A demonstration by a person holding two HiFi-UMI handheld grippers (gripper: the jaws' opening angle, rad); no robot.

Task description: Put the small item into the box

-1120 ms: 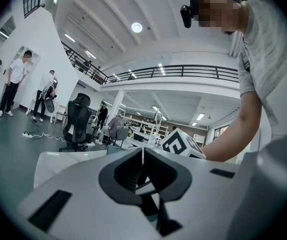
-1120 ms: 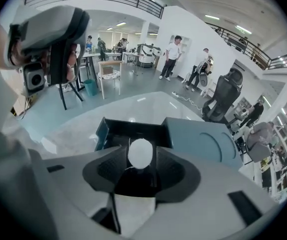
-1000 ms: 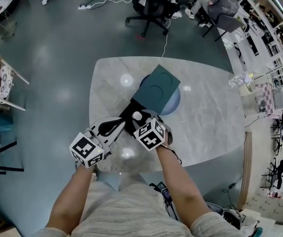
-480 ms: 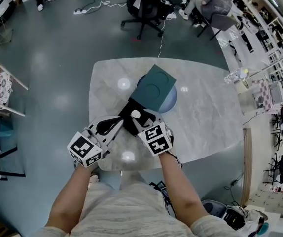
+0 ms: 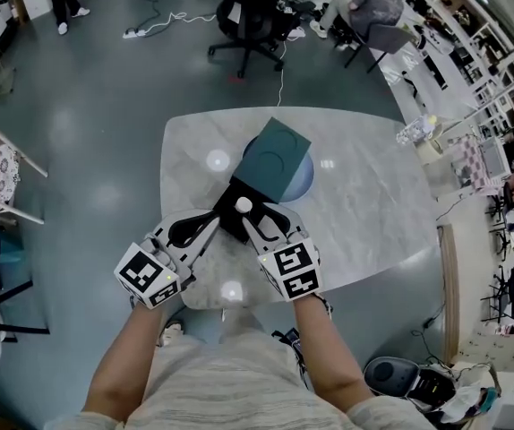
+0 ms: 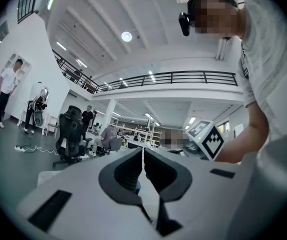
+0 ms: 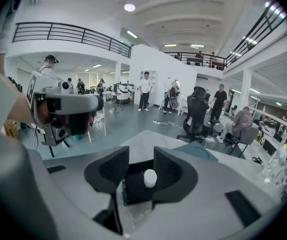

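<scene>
A small white rounded item (image 5: 243,205) sits in the open black box (image 5: 230,218) on the marble table (image 5: 373,213). The box's teal lid (image 5: 275,158) stands tilted just behind it. My right gripper (image 5: 250,215) reaches over the box from the near side, and its jaws are closing. In the right gripper view the item (image 7: 150,178) shows between the jaws against the right one, with a gap to the left one. My left gripper (image 5: 212,224) is shut, its tip at the box's left edge. In the left gripper view that gripper (image 6: 143,156) shows nothing held.
A round blue thing (image 5: 306,182) lies under the lid. The table's near edge is just below my grippers. An office chair (image 5: 244,16) and cables stand on the floor beyond the table, and a wooden chair (image 5: 6,173) is at the left.
My right gripper has drawn back toward me while the white item stays over the box. The left gripper has shifted slightly toward me too.
</scene>
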